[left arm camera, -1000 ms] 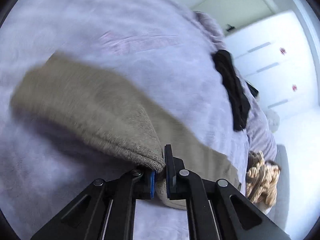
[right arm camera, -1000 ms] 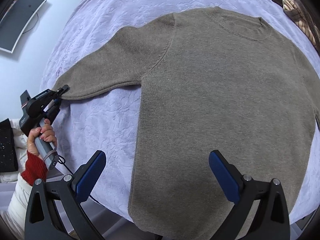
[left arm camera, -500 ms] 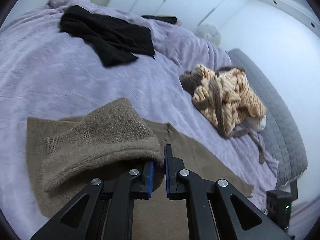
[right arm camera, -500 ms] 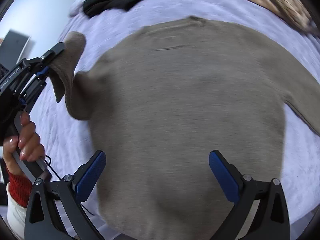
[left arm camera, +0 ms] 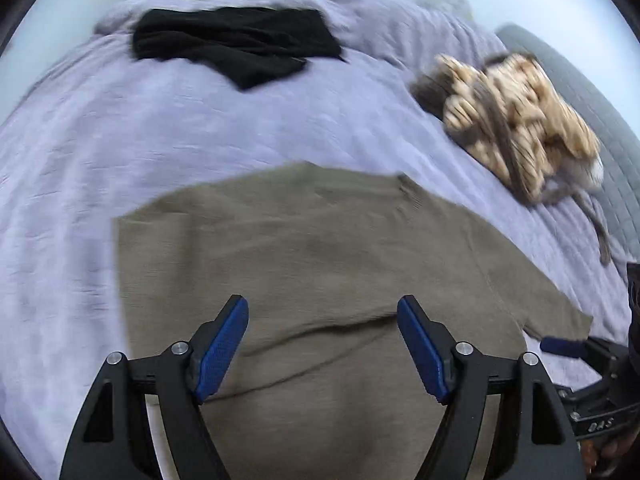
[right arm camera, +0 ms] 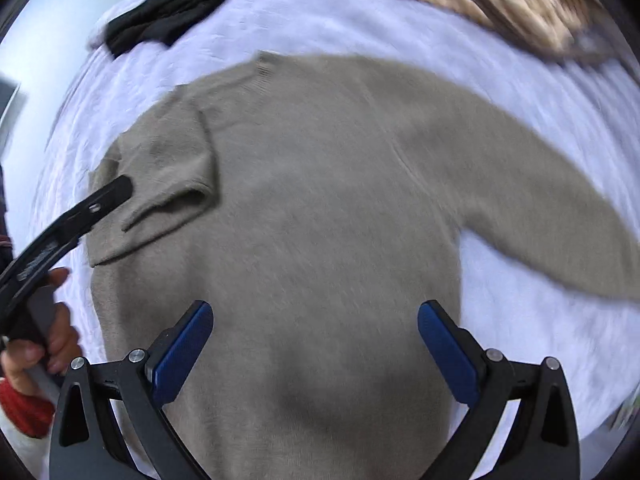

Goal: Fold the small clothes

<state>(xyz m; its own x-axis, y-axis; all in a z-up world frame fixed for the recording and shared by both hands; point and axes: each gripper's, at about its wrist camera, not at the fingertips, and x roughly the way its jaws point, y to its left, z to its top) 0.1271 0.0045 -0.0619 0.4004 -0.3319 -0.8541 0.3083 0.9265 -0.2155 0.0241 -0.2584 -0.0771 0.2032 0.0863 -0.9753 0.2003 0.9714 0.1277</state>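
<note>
Two claws above taupe sweater (right arm camera: 320,200), left claw (left arm camera: 322,350) opening (empty), right claw (right arm camera: 314,354) wide

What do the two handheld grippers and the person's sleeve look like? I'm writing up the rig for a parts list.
Both the left gripper and the right gripper have black angular frames with silver rivets and flat blue textured pads. The left one's body carries pale lettering, too blurred to read. The hand on its handle wears a red cuff over a white sleeve.

ahead of my jaws i count one taupe sweater (right arm camera: 320,208), one black garment (left arm camera: 236,44) beyond it, one tan striped knit heap (left arm camera: 516,120), all on one lilac bedspread (left arm camera: 100,152).
</note>
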